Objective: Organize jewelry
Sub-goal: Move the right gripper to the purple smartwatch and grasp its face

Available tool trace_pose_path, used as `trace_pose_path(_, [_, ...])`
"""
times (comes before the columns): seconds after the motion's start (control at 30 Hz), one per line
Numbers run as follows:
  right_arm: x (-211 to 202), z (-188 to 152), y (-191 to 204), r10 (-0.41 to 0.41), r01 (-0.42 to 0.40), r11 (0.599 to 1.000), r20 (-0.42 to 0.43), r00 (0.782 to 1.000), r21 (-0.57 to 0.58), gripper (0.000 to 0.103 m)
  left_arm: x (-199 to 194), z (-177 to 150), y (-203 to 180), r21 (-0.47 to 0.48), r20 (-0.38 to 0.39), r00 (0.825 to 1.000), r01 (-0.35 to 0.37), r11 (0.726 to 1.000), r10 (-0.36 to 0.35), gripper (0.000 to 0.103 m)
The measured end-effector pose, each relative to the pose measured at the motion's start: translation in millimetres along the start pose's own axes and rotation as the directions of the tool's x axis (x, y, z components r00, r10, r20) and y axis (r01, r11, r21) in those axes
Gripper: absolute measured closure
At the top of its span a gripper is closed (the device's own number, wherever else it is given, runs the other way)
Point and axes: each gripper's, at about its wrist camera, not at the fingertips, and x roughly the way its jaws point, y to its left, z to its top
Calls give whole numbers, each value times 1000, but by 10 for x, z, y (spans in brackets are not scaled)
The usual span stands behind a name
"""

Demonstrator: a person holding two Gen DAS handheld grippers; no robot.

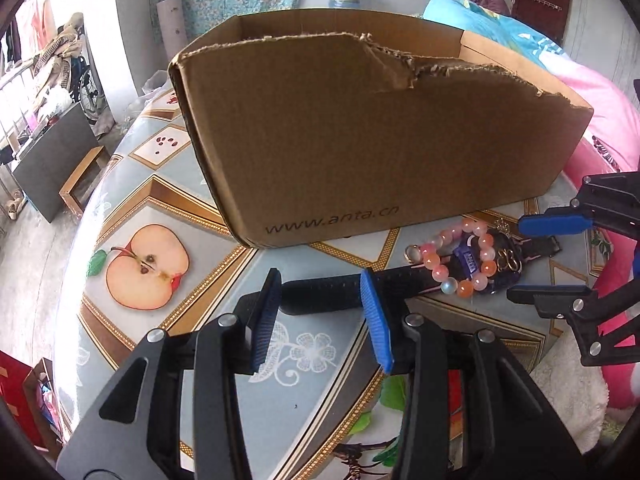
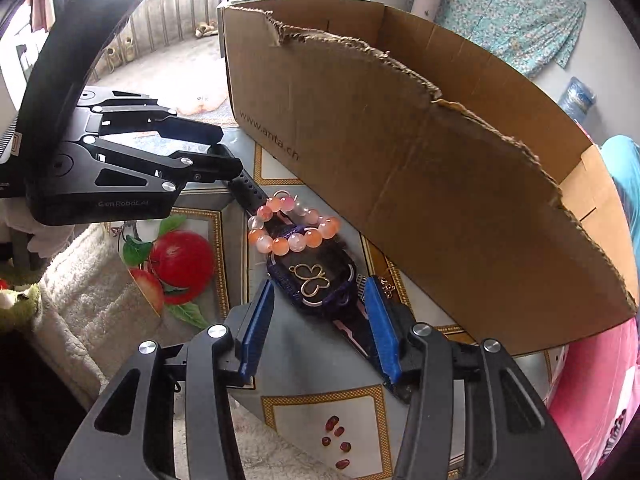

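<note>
A dark watch point(image 2: 316, 280) is laid flat on the patterned tablecloth point(image 1: 160, 200), just in front of the long wall of the cardboard box point(image 1: 360, 140), which is taken as landmark. A gold butterfly charm point(image 2: 310, 279) is seen on the watch face. A pink-and-orange bead bracelet point(image 2: 294, 226) is draped over the watch where the face meets the strap, touching it. The perforated black strap point(image 1: 320, 292) is stretched away from the face along the box's front wall.

The left gripper point(image 1: 322, 316) is spread apart, blue pads point(image 1: 376, 320) on either side of the strap's far end; the strap is bracketed, and no closing contact is shown. The right gripper point(image 2: 318, 328) is likewise released, its pads standing on both sides of the watch face and lower strap, not clamped.

The box is marked "www.anta.cn" near its lower edge; its top rim is torn and ragged. On the cloth in front of the box, a halved apple print point(image 1: 146, 268) is noted to the left. A cream fleece blanket point(image 2: 88, 300) is seen beyond the table edge, on the side away from the box. A pink quilt point(image 1: 608, 120) is bundled off the box's right end.
</note>
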Motion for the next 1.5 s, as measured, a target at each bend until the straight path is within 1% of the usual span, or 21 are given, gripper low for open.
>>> trace_pose_path(0.1, [45, 25, 17, -18, 17, 999, -16, 1000, -27, 54, 8, -8, 4, 7, 1, 1000, 4, 1000, -4, 64])
trace_pose_path(0.2, [62, 70, 38, -3, 3, 1000, -11, 1000, -25, 54, 5, -4, 14, 12, 7, 1000, 13, 1000, -13, 64])
trace_pose_path(0.3, [124, 72, -45, 3, -3, 1000, -9, 1000, -9, 53, -4, -16, 24, 8, 10, 1000, 22, 1000, -23, 64])
trace_pose_path(0.5, [160, 96, -65, 35, -35, 999, -27, 999, 16, 53, -23, -21, 109, -23, 14, 999, 52, 998, -52, 64])
trace_pose_path(0.67, [186, 154, -104, 42, -42, 999, -38, 998, 16, 53, -39, -47, 122, -14, 22, 998, 53, 999, -52, 64])
trace_pose_path(0.8, [186, 182, -133, 50, -49, 998, -58, 997, 30, 53, -48, -50, 152, -21, 26, 997, 70, 997, -70, 64])
trace_pose_path(0.87, [190, 202, -170, 75, -72, 996, -72, 995, 47, 53, -59, -65, 174, -18, 32, 996, 81, 997, -80, 64])
trace_pose_path(0.93, [204, 234, -232, 120, -113, 990, -87, 989, 86, 53, -70, -77, 198, -17, 39, 995, 95, 995, -94, 64])
trace_pose_path(1.03, [225, 275, -397, 227, -206, 962, -113, 967, 177, 53, -102, -105, 260, -33, 45, 992, 118, 993, -116, 64])
trace_pose_path(1.1, [248, 294, -512, 301, -264, 933, -130, 945, 243, 53, -147, -129, 306, -39, 57, 990, 128, 991, -126, 64])
trace_pose_path(1.17, [273, 309, -600, 357, -303, 906, -151, 922, 295, 53, -226, -153, 350, -35, 77, 987, 142, 989, -139, 64])
trace_pose_path(1.23, [305, 324, -680, 407, -330, 876, -173, 897, 351, 53, -318, -174, 375, -20, 99, 983, 158, 987, -155, 63])
trace_pose_path(1.27, [326, 329, -724, 437, -345, 856, -183, 881, 385, 53, -362, -187, 382, -10, 110, 981, 164, 986, -162, 62])
trace_pose_path(1.3, [344, 330, -766, 463, -356, 836, -189, 866, 418, 53, -408, -198, 381, 2, 120, 978, 172, 985, -171, 58])
trace_pose_path(1.37, [382, 327, -830, 506, -372, 801, -199, 839, 469, 53, -480, -215, 369, 28, 134, 974, 182, 983, -184, 57])
trace_pose_path(1.47, [376, 350, -827, 529, -376, 789, -225, 819, 486, 53, -560, -236, 305, 65, 143, 966, 207, 976, -215, 55])
trace_pose_path(1.5, [374, 359, -838, 527, -369, 791, -237, 816, 488, 53, -587, -246, 270, 80, 145, 964, 213, 974, -222, 54])
